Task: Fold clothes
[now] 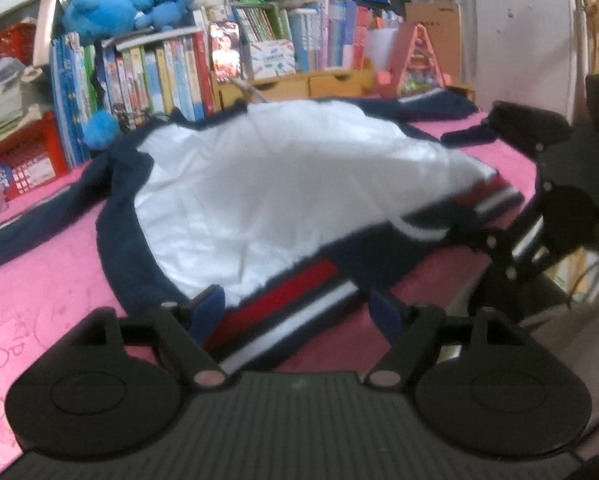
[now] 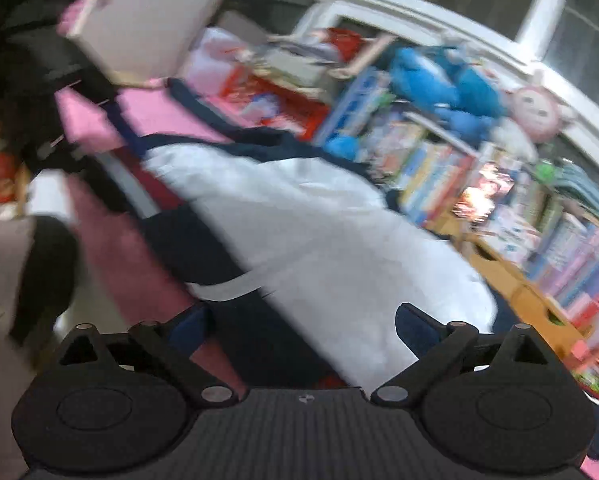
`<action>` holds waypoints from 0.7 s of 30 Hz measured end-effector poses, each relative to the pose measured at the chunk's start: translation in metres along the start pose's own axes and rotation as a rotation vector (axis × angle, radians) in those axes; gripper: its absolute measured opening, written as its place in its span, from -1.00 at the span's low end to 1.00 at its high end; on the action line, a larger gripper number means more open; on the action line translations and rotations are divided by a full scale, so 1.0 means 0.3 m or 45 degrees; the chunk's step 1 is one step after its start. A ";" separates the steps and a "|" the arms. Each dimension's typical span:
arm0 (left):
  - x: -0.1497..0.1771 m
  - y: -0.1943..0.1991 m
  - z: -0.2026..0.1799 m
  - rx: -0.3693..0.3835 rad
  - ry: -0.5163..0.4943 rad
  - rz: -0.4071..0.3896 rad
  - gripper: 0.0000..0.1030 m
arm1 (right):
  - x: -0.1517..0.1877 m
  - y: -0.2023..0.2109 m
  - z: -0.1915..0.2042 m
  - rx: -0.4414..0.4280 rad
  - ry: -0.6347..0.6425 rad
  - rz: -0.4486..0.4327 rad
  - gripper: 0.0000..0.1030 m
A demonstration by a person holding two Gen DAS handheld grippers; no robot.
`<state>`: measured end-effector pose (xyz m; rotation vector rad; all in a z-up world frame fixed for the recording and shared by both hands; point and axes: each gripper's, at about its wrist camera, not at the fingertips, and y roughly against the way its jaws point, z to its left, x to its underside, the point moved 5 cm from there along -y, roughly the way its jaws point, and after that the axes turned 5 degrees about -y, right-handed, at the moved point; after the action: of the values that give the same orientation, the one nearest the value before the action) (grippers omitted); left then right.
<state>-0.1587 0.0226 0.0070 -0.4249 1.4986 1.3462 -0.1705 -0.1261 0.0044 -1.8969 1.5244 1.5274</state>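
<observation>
Left wrist view: left gripper (image 1: 297,312) jaws wide, nothing clamped; striped hem lies between the blue pads (image 1: 209,312). Navy jacket with smooth white lining and red-white ribbed hem (image 1: 283,184) is spread on the pink mat (image 1: 39,300). Right gripper (image 1: 475,134) at far right, also wide. Bookshelf (image 1: 159,76) behind.

Right wrist view: blurred; jaws wide over the lining, empty. Blue plush toys (image 2: 439,80) on top of the books.

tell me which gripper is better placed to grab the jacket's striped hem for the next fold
Left, probably. The left gripper is open with the jacket's red and white striped hem lying right between its fingertips. The right gripper, also open, faces the navy and white lining instead, and its view is blurred.
</observation>
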 end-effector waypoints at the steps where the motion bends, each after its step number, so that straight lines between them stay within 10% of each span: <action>1: -0.004 -0.010 0.002 -0.014 0.009 -0.008 0.53 | -0.011 -0.009 -0.019 0.035 -0.027 -0.004 0.90; 8: -0.014 -0.067 0.015 -0.135 0.022 -0.031 0.52 | -0.013 -0.021 -0.146 0.228 -0.207 -0.008 0.87; 12: -0.061 -0.051 -0.070 0.092 0.019 -0.145 0.58 | -0.058 -0.033 -0.189 0.229 -0.325 -0.041 0.10; 21: -0.003 -0.155 0.043 -0.492 -0.089 -0.019 0.59 | -0.033 -0.029 -0.217 0.281 -0.272 -0.057 0.41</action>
<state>-0.1155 0.0193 -0.0143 -0.6237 1.1744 1.6267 -0.1265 -0.1644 0.0360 -1.5816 1.4765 1.4253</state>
